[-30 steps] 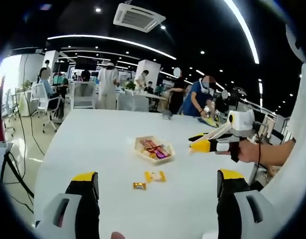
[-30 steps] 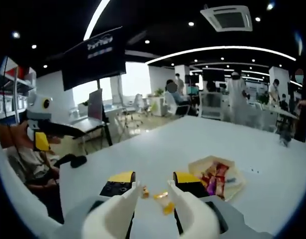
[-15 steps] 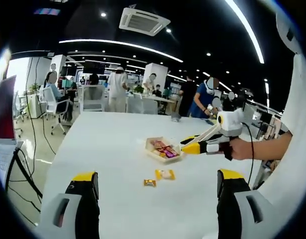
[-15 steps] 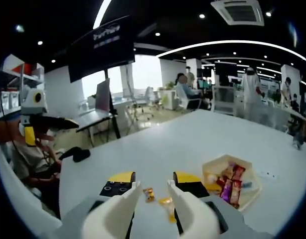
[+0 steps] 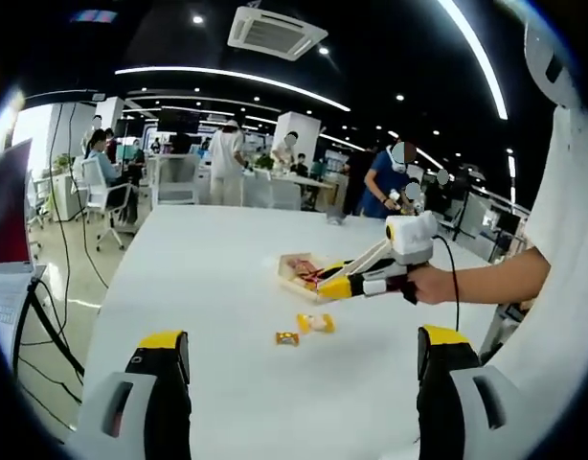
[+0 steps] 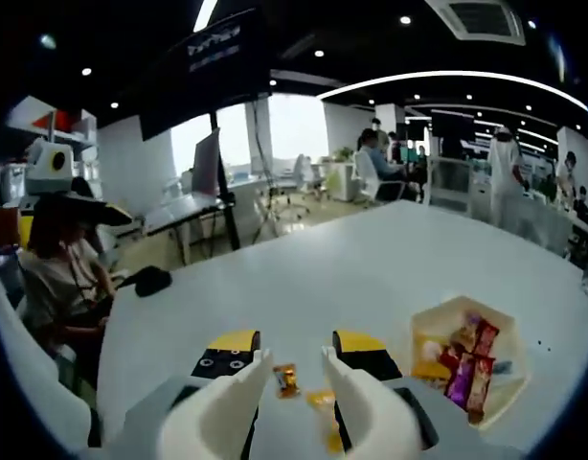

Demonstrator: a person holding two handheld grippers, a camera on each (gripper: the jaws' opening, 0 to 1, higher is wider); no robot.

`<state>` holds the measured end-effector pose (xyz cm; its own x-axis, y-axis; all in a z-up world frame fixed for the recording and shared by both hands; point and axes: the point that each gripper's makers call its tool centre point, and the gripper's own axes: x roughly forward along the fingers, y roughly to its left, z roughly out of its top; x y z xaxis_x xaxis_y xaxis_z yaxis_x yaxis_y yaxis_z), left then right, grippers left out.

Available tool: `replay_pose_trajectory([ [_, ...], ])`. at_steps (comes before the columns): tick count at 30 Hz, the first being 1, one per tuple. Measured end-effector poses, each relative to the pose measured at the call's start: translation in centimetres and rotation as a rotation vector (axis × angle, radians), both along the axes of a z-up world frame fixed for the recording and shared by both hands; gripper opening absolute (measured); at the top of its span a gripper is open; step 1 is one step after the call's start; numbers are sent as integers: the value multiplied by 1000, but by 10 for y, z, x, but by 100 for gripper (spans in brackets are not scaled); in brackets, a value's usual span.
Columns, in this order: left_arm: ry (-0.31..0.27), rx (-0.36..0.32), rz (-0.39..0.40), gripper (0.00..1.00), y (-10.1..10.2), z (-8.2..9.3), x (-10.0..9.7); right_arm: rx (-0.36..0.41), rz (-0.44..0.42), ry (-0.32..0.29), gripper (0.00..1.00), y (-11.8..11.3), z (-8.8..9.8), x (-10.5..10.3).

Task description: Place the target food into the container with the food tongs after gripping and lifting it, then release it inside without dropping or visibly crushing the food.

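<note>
target: two wrapped candies loose on the white desk [image 5: 189,278]; small orange candy [image 5: 287,337] and larger yellow candy [image 5: 315,323], just beside each other, near the container, not in it
right view: same pair sits between the tong tips; orange candy [image 6: 285,379] ahead, yellow one [image 6: 322,402] nearer and partly hidden
handling (judgement): light, crinkly slick wrappers, likely to skid or squirt out of a hard pinch; take it across the middle of the body, not the twisted ends, with gentle squeeze
container: shallow hexagonal tray [image 6: 463,369], open top, already holds several wrapped sweets in red, purple, yellow; room left near its edge
right gripper [image 6: 292,369]: white tong fingers spread, nothing between them, tips low over the desk
left gripper [image 5: 304,359]: fingers spread wide, empty, held well back from the candies
status: no candy gripped yet
</note>
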<state>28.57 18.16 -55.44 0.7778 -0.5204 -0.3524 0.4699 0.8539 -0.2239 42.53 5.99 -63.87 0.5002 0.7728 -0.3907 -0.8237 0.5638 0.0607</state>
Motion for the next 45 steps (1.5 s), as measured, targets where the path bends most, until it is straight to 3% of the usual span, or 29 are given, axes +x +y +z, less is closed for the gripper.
replay_pose_trajectory([
  [7, 36, 8, 33, 99, 16, -13, -6, -17, 38, 37, 29, 20, -28, 1],
  [10, 38, 9, 35, 99, 17, -13, -6, -17, 41, 39, 29, 21, -30, 1],
  [13, 48, 6, 68, 99, 26, -16, -8, -48, 79, 59, 29, 29, -50, 0],
  [24, 62, 1, 96, 99, 40, -21, -2, -97, 127, 85, 29, 41, -84, 2],
  [34, 70, -10, 103, 99, 44, -25, 3, -142, 183, 28, 27, 43, -96, -2],
  [37, 69, -23, 109, 99, 45, -24, 7, -116, 165, 39, 26, 40, -96, 0],
  [39, 63, -30, 112, 99, 45, -22, 10, -111, 166, 5, 24, 39, -95, 1],
  [45, 58, -24, 101, 99, 43, -20, 14, -124, 121, 30, 21, 39, -95, 7],
])
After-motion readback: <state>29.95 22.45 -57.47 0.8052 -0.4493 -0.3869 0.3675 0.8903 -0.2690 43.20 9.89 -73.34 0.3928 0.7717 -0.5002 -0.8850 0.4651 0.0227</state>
